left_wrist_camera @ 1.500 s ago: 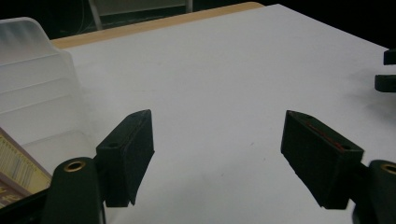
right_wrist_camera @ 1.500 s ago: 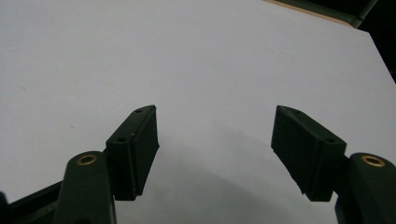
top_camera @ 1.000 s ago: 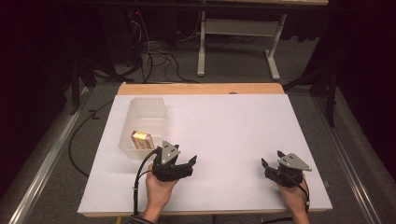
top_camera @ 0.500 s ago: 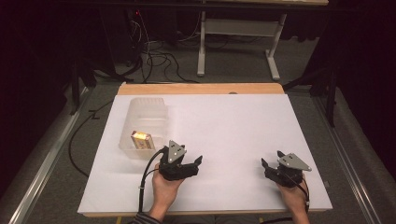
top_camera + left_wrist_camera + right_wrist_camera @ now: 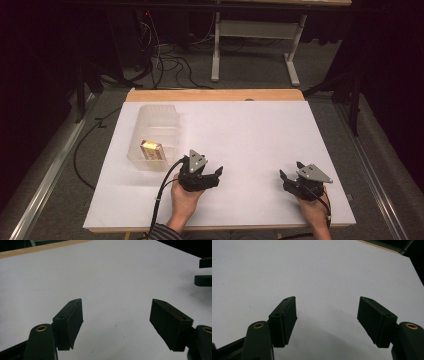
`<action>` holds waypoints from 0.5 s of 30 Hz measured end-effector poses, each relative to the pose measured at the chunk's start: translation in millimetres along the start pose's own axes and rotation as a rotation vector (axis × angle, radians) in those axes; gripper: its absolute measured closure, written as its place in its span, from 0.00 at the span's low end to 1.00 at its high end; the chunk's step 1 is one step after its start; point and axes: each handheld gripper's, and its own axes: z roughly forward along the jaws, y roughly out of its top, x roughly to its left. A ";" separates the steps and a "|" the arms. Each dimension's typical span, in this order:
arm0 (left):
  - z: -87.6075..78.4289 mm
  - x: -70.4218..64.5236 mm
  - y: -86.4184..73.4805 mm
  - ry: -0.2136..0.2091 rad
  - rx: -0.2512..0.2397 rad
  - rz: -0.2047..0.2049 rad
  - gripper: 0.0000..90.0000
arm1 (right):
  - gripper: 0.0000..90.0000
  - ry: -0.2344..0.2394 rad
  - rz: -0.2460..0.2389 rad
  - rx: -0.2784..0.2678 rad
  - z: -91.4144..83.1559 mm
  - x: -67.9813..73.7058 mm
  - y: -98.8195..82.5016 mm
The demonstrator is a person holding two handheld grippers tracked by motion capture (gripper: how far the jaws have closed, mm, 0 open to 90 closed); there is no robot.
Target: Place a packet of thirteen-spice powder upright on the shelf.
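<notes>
Item: yellow-labelled small packet (image 5: 151,149), lying inside clear plastic bin (image 5: 170,116) on white table (image 5: 260,135). Left gripper (image 5: 212,176): just beside bin, jaws just narrowing, parted, empty. Right gripper (image 5: 289,181): parted, empty, well apart. Risk: left cable may snag and drag the light bin

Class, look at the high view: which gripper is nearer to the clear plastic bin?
Left. The left gripper sits just beside the clear plastic bin's near corner; the right gripper is far across the table.
</notes>
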 end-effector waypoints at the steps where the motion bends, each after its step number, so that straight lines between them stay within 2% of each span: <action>1: 3.4 -1.0 -0.4 -0.004 -0.003 -0.002 0.31 | 0.36 -0.001 0.000 -0.001 -0.1 0.0 0.0; 12: 23.0 -2.4 -4.7 -0.004 0.008 -0.013 0.31 | 0.36 0.000 0.000 0.000 0.0 0.0 0.0; 13: 26.2 -2.0 -6.3 0.012 0.009 -0.007 0.31 | 0.36 -0.001 0.000 -0.001 -0.1 0.1 -0.1; 15: 29.9 -1.8 -8.0 0.018 0.017 -0.015 0.31 | 0.36 0.000 0.001 -0.001 0.0 -0.1 0.0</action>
